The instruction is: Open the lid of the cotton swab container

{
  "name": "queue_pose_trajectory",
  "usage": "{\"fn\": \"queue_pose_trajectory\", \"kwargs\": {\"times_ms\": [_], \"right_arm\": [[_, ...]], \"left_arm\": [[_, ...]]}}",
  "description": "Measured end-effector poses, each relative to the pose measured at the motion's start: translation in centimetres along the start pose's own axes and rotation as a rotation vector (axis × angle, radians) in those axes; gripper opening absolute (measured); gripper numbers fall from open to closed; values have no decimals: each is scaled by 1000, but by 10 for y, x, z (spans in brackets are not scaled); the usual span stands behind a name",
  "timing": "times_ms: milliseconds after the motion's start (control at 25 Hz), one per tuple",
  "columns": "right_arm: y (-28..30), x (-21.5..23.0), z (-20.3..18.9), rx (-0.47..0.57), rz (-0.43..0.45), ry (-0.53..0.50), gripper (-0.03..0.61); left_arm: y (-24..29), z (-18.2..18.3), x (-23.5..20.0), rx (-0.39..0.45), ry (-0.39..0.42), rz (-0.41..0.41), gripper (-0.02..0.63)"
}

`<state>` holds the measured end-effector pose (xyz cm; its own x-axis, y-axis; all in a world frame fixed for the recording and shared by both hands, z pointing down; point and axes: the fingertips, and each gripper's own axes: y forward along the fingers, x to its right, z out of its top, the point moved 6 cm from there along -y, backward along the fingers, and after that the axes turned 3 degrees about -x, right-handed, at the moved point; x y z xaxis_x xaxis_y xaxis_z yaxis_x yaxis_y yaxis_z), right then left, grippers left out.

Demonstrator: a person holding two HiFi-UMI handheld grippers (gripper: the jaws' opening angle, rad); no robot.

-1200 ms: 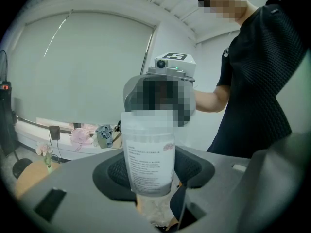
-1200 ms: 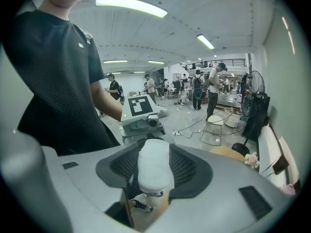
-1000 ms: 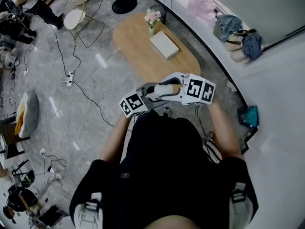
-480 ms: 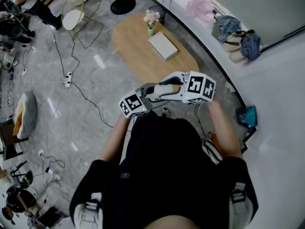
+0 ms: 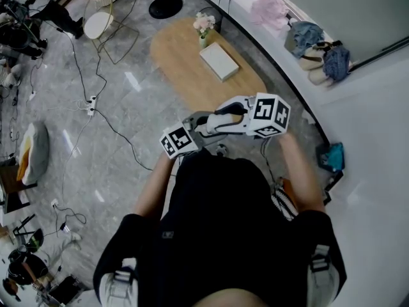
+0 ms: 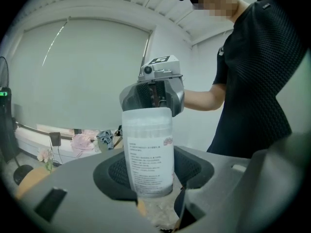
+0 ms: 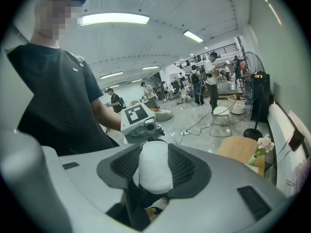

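Observation:
I hold the cotton swab container [image 6: 148, 152], a clear cylinder with a printed label, in front of my body with a gripper at each end. My left gripper [image 6: 155, 198] is shut on its body, and in the head view this gripper [image 5: 198, 134] reaches in from the left. My right gripper [image 7: 150, 188] faces it and is shut on the white lid [image 7: 154, 165]; its jaws have just been closing a little further on the lid. In the head view the right gripper [image 5: 212, 124] hides most of the container. The lid sits on the container.
Ahead on the floor stands an oval wooden table [image 5: 185, 69] with a white box [image 5: 220, 61] and a flower vase [image 5: 204, 29]. Cables [image 5: 96, 107] cross the floor at left, near a wire chair [image 5: 102, 18]. Clothes [image 5: 316, 43] lie on the ledge at right.
The right gripper's marker cube has rolled a little about its own axis. Both hands and the container stay in the same place.

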<state>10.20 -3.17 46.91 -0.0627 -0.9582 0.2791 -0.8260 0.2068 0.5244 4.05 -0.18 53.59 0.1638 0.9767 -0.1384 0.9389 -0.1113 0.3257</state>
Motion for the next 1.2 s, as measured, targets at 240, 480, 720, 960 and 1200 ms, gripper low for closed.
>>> {"fn": "queue_pose_trajectory", "kwargs": {"times_ms": [240,480,720,960,1200], "right_arm": [[-4,-6,2,11,-19,-62,186],[-14,-8,4,-92,-36,-146,216],[-16,-8,-3,-174,30,-130,200],[-10,-2,5,-169,86,-91,189],[-8,4,9,-174,135,-46,184]], "left_arm": [[-1,1,1,53,-46,-35,212],[-2,1,0,71,-49,-61,204],[3,12,3,96,-18,-68,202],[-7,13,2,102,-21,-84,202],[-10,13,0,108,-24,-83,204]]}}
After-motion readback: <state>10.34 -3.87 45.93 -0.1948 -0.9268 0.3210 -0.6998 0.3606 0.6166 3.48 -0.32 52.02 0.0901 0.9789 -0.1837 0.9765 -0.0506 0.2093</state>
